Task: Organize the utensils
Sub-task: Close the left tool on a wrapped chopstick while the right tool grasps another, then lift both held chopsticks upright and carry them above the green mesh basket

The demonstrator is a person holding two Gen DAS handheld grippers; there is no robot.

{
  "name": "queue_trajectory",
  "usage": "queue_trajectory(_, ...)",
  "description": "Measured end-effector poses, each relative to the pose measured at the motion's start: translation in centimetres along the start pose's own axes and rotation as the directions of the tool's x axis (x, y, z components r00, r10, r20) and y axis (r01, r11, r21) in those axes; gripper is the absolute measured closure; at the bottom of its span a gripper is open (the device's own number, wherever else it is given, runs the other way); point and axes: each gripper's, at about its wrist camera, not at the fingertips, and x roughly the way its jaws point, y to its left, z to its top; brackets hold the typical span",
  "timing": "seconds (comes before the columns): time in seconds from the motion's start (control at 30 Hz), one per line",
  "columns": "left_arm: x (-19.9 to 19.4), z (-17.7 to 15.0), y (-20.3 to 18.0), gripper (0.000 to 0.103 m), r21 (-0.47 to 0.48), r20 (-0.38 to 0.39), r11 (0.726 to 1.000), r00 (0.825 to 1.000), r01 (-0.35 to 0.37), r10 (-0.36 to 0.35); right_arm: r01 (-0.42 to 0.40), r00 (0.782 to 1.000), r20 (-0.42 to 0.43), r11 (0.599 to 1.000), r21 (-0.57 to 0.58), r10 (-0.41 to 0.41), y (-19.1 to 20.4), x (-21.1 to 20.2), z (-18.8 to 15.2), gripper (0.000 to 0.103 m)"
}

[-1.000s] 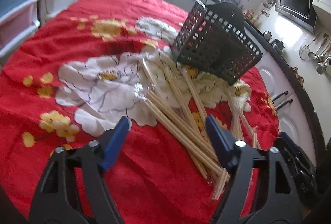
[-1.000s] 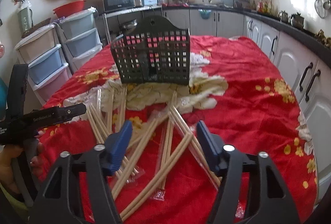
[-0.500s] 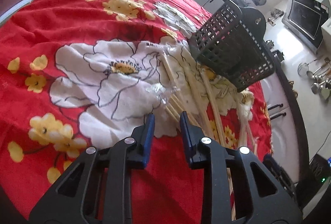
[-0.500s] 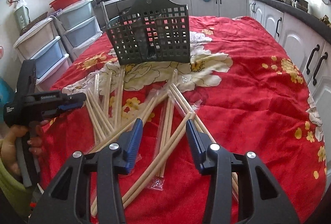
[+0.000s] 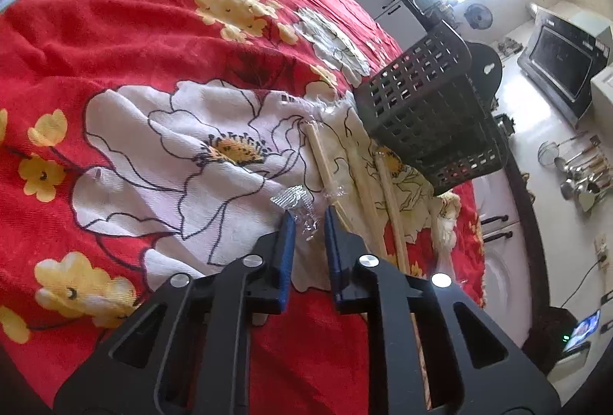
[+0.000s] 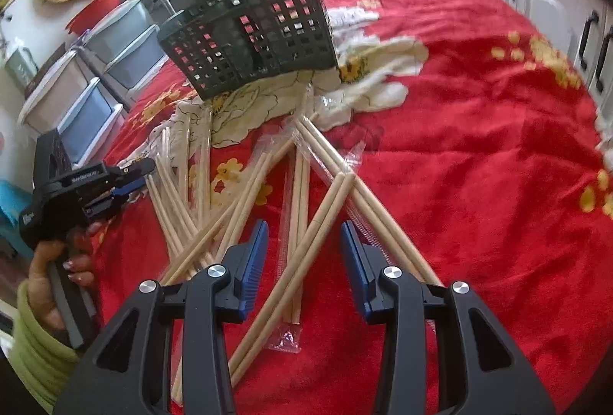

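Red floral cloth covers the tabletop; the left hand-held gripper has just been closing to a narrow gap around a crinkled plastic wrapper end, while the right hand-held gripper, also closing, stands apart over a chopstick pair in front of the black basket. The pick-up step is in hand, and the next move probably calls for clamping and lifting toward the basket. Only the right wrist view shows the whole scattered pile of chopsticks and the person's hand.
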Motion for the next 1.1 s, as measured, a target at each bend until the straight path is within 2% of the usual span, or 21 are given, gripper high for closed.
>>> queue_trajectory(0.13, 0.1, 0.1, 0.6, 0.098, -0.014, -0.004, 1.0, 1.0, 0.018, -0.018, -0.031, 0.999, -0.024, 0.998, 0.046, 0.033, -0.5, 0.7, 0.5, 0.067)
queue_trajectory(0.33, -0.4, 0.3, 1.1, 0.1, -0.043, -0.003, 0.997, 0.998, 0.058, -0.058, -0.059, 0.997, -0.042, 0.995, 0.077, 0.063, -1.1, 1.1, 1.3, 0.088)
queue_trajectory(0.57, -3.5, 0.3, 0.4, 0.1, -0.005, 0.048, 0.998, 0.997, 0.063, -0.062, -0.104, 0.994, -0.025, 0.992, 0.064, 0.106, -0.8, 0.3, 1.8, 0.093)
queue_trajectory(0.73, -6.1, 0.9, -0.8, 0.101, 0.039, 0.101, 0.997, 0.993, 0.063, -0.066, -0.155, 0.988, 0.02, 0.988, 0.016, 0.154, 0.3, -1.5, 3.2, 0.095)
queue_trajectory(0.87, -8.1, 1.7, -2.7, 0.101, 0.075, 0.131, 0.992, 0.985, 0.105, -0.114, -0.181, 0.98, 0.069, 0.981, -0.068, 0.186, 1.7, -3.5, 4.9, 0.097)
queue_trajectory(1.1, -10.6, 2.7, -7.7, 0.101, 0.209, 0.188, 0.972, 0.971, 0.11, -0.15, -0.192, 0.962, 0.157, 0.961, -0.199, 0.225, 4.0, -6.5, 7.5, 0.097)
